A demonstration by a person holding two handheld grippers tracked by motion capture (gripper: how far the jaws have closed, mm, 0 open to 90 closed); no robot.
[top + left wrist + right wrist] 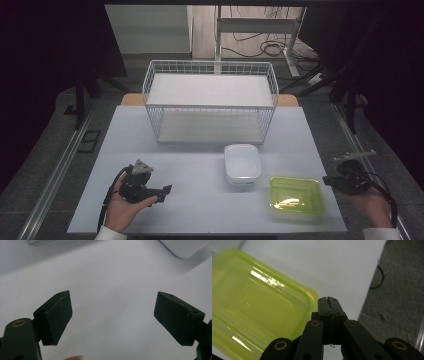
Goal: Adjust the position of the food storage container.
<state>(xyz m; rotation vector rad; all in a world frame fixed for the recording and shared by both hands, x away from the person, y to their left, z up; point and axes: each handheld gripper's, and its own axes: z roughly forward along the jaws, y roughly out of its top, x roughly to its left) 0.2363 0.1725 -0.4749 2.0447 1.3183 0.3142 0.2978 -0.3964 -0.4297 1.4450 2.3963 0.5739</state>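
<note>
I have the right gripper [331,180] out past the table's [200,200] right edge, its jaws pressed tight together with nothing between them. In the right gripper view those closed jaws sit just beside the near corner of the green container [254,302], which is blurred; I cannot tell whether they touch it. From above, the green container [295,195] lies flat near the table's front right corner, open side up, see-through and with nothing in it. I can read no brand, label or writing on it.

My left gripper [162,192] rests on the table at front left, held in the left hand [122,207], jaws spread wide apart and holding nothing; the left gripper view has bare tabletop between them [112,317].

A white dish [242,164] sits just beside the green container, toward the middle. Behind it stands a white wire basket [210,100] with two shelves. No lettering is legible on either
</note>
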